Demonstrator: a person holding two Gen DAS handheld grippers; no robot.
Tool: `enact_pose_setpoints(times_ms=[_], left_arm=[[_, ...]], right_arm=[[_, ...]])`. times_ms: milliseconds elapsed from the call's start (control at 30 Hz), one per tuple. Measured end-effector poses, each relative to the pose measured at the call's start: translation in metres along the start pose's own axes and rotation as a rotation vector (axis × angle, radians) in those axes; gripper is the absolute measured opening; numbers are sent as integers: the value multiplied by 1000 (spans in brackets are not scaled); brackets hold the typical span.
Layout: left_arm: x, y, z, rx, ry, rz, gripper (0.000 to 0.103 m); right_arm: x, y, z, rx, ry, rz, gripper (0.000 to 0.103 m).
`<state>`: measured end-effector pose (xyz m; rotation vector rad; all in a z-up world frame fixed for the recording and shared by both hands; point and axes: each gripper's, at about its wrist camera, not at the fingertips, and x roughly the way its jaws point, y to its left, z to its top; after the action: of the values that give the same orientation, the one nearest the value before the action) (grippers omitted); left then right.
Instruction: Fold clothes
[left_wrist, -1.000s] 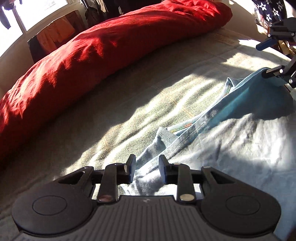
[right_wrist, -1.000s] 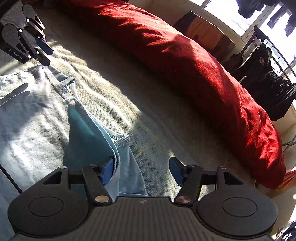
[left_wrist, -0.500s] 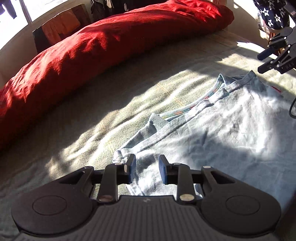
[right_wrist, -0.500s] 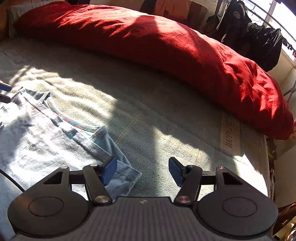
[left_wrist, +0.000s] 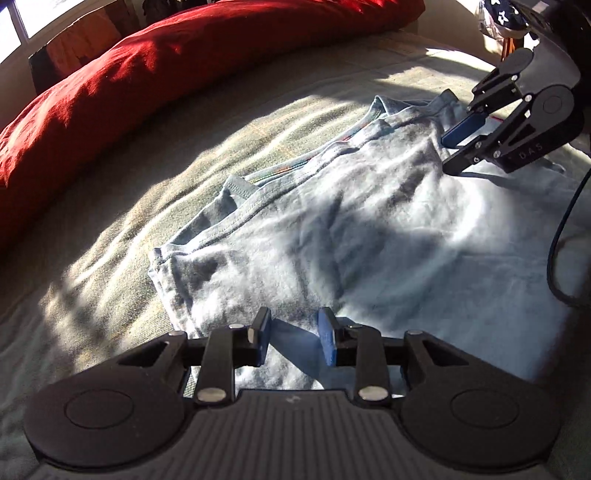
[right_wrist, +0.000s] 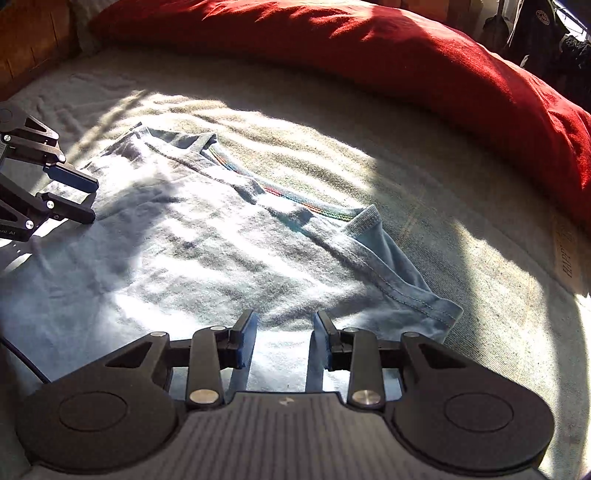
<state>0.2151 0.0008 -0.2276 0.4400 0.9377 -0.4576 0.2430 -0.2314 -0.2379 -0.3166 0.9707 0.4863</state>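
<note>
- Left wrist view: pale blue cotton T-shirt (left_wrist: 369, 236) lies flat on the grey-green woven bedspread (left_wrist: 184, 147), near the long red bolster (left_wrist: 184, 59). Left gripper (left_wrist: 293, 338) is over the shirt's near edge, jaws narrowly parted and opening, gripping nothing.
- Right wrist view: right gripper (right_wrist: 282, 339) is over the shirt, jaws closing with flat cloth below them, nothing pinched.

Sunlit grey-green bedspread (right_wrist: 424, 177) beneath a long red duvet (right_wrist: 369, 55), a bright window (left_wrist: 22, 18) beyond, patchy shadows.
</note>
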Motion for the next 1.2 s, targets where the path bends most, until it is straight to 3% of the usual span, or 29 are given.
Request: enact_pose_setpoints(times_ms=[200,300,433,567,667,833,967,1100,1200], left_arm=[[-9,20,-2,-33,12,71,29],[-10,25,12,-27,-64,54,29],[18,30,27,6,-88,55,30],[34,45,22,49,-53,126,31],[13,46,25,38,-43,148,26],[-46,8,16,-2,-75,-10,26],[-63,-41,-9,9,-80,-119,28],[-45,-57,-45,-11,22,-92,31],[-56,-52,-48,-35,10,-74,30]], right_arm=[[-1,-3,13,32,-25,-25,41],[-17,1,10,59,-38,-27,41],[-26,11,-1,93,-20,-20,41],[-29,19,-8,84,5,-15,41],[-37,20,-14,75,7,-36,41],[-67,27,-27,164,-26,1,40],[-77,61,-43,166,-12,82,35],[-64,85,-67,158,36,117,35],[-62,86,-77,151,21,119,34]])
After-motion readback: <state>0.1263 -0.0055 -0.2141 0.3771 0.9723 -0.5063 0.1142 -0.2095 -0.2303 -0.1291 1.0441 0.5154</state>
